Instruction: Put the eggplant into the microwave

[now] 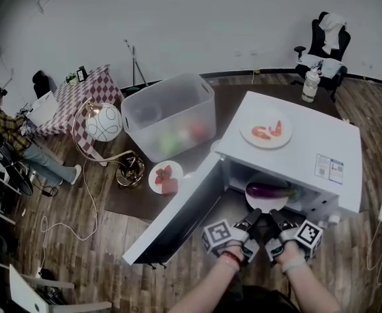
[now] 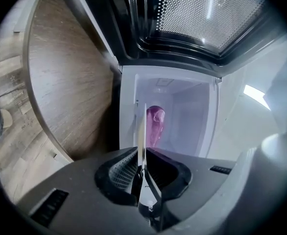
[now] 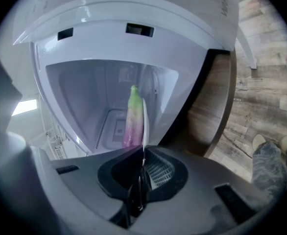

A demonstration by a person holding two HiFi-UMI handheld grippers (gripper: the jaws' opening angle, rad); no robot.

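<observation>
Head view: left tool [image 1: 252, 220] and right tool [image 1: 276, 220] each clamp the plate [image 1: 267, 203]; tilting could roll the eggplant [image 1: 268, 190] off inside the microwave [image 1: 321, 135].

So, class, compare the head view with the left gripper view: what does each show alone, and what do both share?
Head view only: the clear bin, the globe lamp and the right gripper. Left gripper view only: the door's perforated screen, and the left gripper shut on the plate rim, edge-on. Both: the eggplant inside the open microwave.
</observation>
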